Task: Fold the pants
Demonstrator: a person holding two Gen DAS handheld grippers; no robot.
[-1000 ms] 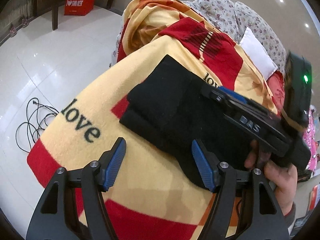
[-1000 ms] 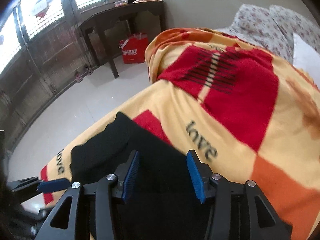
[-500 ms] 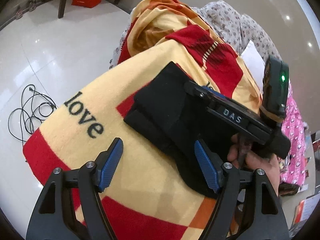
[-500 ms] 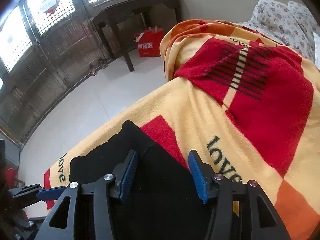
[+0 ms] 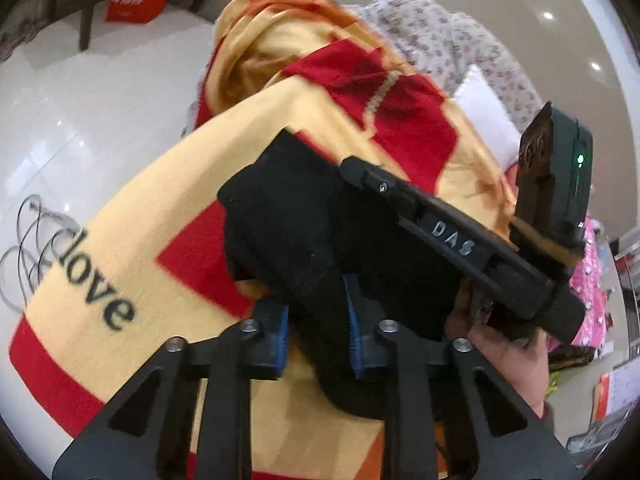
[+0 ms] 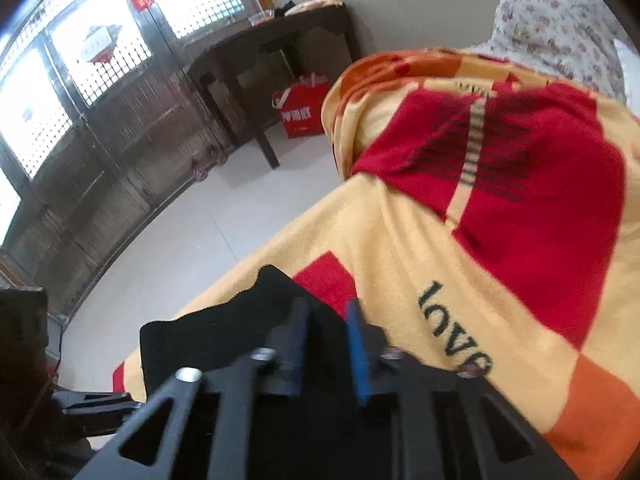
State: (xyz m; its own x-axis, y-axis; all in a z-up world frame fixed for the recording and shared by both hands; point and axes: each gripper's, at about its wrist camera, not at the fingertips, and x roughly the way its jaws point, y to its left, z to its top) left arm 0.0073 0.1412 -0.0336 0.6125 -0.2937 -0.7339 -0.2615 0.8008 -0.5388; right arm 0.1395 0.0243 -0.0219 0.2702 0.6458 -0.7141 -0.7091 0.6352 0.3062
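The black pants [image 5: 296, 216] lie folded in a thick bundle on a yellow and red "love" blanket [image 5: 132, 240]. My left gripper [image 5: 316, 320] is shut on the near edge of the pants, with black cloth pinched between its blue pads [image 5: 352, 312]. My right gripper [image 6: 326, 344] is shut on the pants' [image 6: 224, 336] other side. The right gripper's body [image 5: 460, 236] crosses over the pants in the left wrist view, held by a hand [image 5: 508, 360].
The blanket [image 6: 400, 240] covers a bed with a floral sheet [image 6: 552, 20] and a white pillow [image 5: 484, 112] at the far end. White tiled floor [image 5: 80, 112] lies to the left, with loose cables [image 5: 24, 240], a red bag [image 6: 302, 110] and a dark table [image 6: 272, 48].
Both grippers were open over the pants and have now closed on the cloth. The left gripper has moved forward onto the near edge. The view is blurred by motion.
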